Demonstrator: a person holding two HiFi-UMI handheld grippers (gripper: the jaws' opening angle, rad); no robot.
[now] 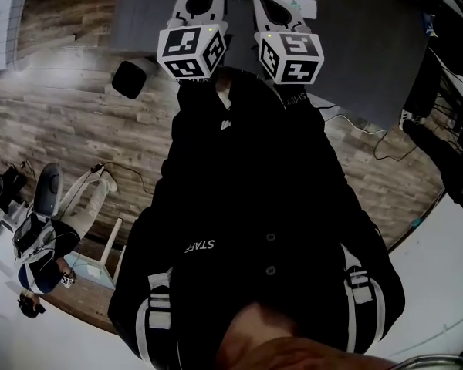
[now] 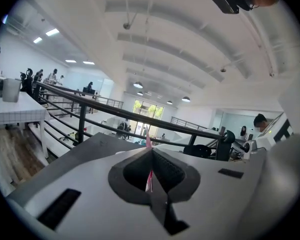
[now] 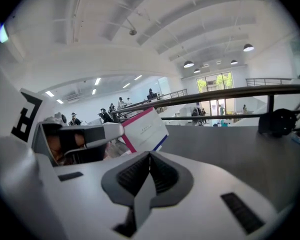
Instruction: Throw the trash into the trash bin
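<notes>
Left gripper view: my left gripper (image 2: 149, 151) is pinched shut on the trash, a thin white card (image 2: 148, 138) with a pink edge, seen edge-on. My right gripper (image 3: 150, 156) is closed on nothing. I'd hold that pinch firm, swing to what looks like the black bin (image 1: 129, 79) on the floor beside the grey table (image 1: 355, 52), and release only above its mouth.

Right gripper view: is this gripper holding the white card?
No, the right gripper is shut on nothing; the left gripper holds the white card.
</notes>
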